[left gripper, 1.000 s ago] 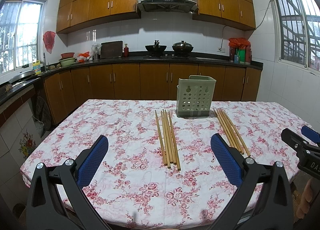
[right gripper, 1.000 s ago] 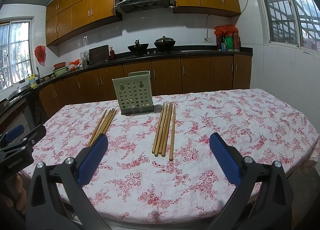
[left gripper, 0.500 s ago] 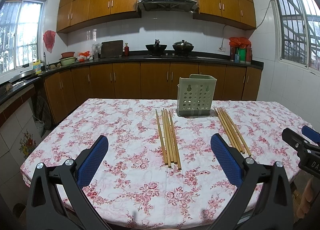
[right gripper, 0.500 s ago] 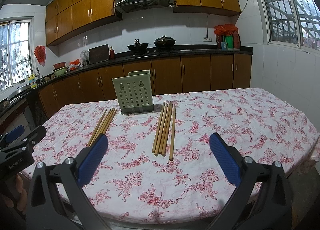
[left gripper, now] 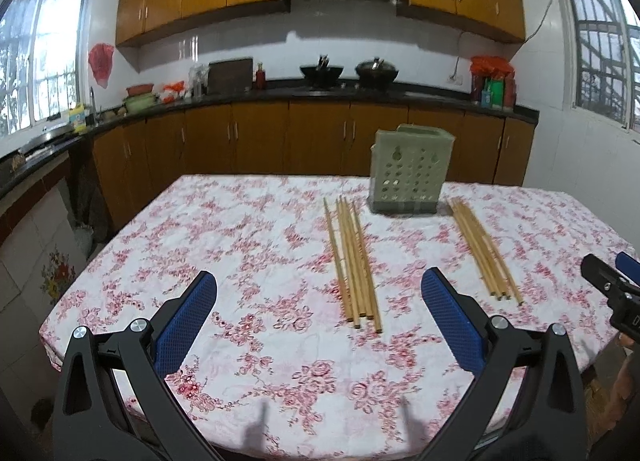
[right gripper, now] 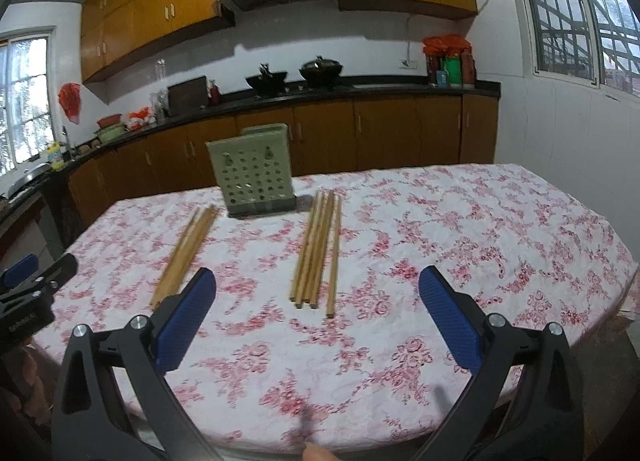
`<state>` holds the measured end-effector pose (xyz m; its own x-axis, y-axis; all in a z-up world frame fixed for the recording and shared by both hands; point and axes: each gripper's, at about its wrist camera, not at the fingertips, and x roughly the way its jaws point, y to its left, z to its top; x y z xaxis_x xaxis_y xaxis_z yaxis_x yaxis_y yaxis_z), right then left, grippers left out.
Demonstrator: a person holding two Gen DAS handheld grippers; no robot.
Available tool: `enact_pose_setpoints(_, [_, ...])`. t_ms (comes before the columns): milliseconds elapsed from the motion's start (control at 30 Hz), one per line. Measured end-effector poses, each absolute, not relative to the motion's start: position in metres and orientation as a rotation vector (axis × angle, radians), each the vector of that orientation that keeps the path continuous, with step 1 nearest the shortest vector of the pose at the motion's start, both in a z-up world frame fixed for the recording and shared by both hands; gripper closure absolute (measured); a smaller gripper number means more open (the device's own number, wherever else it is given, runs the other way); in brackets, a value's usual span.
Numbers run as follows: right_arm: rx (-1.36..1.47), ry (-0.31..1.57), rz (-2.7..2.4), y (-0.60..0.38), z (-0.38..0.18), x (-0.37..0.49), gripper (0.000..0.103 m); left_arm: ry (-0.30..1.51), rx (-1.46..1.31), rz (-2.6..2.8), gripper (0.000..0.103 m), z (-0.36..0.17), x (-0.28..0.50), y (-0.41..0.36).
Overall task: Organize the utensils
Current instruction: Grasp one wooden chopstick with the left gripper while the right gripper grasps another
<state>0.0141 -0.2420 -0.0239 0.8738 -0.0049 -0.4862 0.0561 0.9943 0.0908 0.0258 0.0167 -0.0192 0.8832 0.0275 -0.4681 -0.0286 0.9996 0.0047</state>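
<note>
Two bundles of wooden chopsticks lie on the floral tablecloth. The left bundle (left gripper: 354,265) (right gripper: 186,253) lies ahead of my left gripper (left gripper: 320,313), which is open and empty above the table's near edge. The right bundle (left gripper: 482,249) (right gripper: 318,249) lies ahead of my right gripper (right gripper: 318,311), which is also open and empty. A pale green perforated utensil holder (left gripper: 410,175) (right gripper: 254,173) stands upright at the far side, between the bundles. The right gripper's tip shows in the left wrist view (left gripper: 616,285), and the left gripper's tip in the right wrist view (right gripper: 28,285).
The table (left gripper: 224,229) has a pink floral cloth. Behind it run brown kitchen cabinets (left gripper: 256,137) and a dark counter with woks (left gripper: 322,71), bottles and bowls. Windows flank both sides.
Both grippers have moved forward and tilted down over the table, so the chopsticks and holder appear nearer. Both stay open. Nothing on the table has moved.
</note>
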Motion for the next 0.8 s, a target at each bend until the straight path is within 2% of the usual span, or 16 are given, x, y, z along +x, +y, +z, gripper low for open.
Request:
enact_pose_setpoints(133, [0.119,0.581,-0.052,-0.249,-0.032,0.039,0.006,0.571,-0.027,0.027,0.004,-0.027,0.054,0.028])
enact_pose_setpoints(200, [0.127,0.627,-0.052,-0.254,-0.039,0.056,0.013,0.606,-0.028,0.027,0.016,-0.032,0.068,0.030])
enact_pose_setpoints(300, [0.144,0.696,-0.043,-0.257,-0.049,0.081,0.030,0.687,-0.024,0.015,0.035,-0.043,0.094,0.032])
enact_pose_setpoints(333, [0.152,0.715,-0.037,-0.259,-0.053,0.089,0.039,0.706,-0.027,0.011,0.040,-0.047,0.101,0.033])
enact_pose_setpoints(467, [0.174,0.792,-0.022,-0.260,-0.068,0.122,0.062,0.784,-0.028,-0.003,0.055,-0.062,0.128,0.033])
enact_pose_setpoints(567, [0.183,0.843,-0.012,-0.261,-0.079,0.142,0.075,0.826,-0.030,-0.028,0.064,-0.069,0.142,0.031])
enact_pose_setpoints(800, [0.169,0.924,-0.010,-0.258,-0.100,0.163,0.088,0.892,-0.035,-0.065,0.076,-0.084,0.163,0.026])
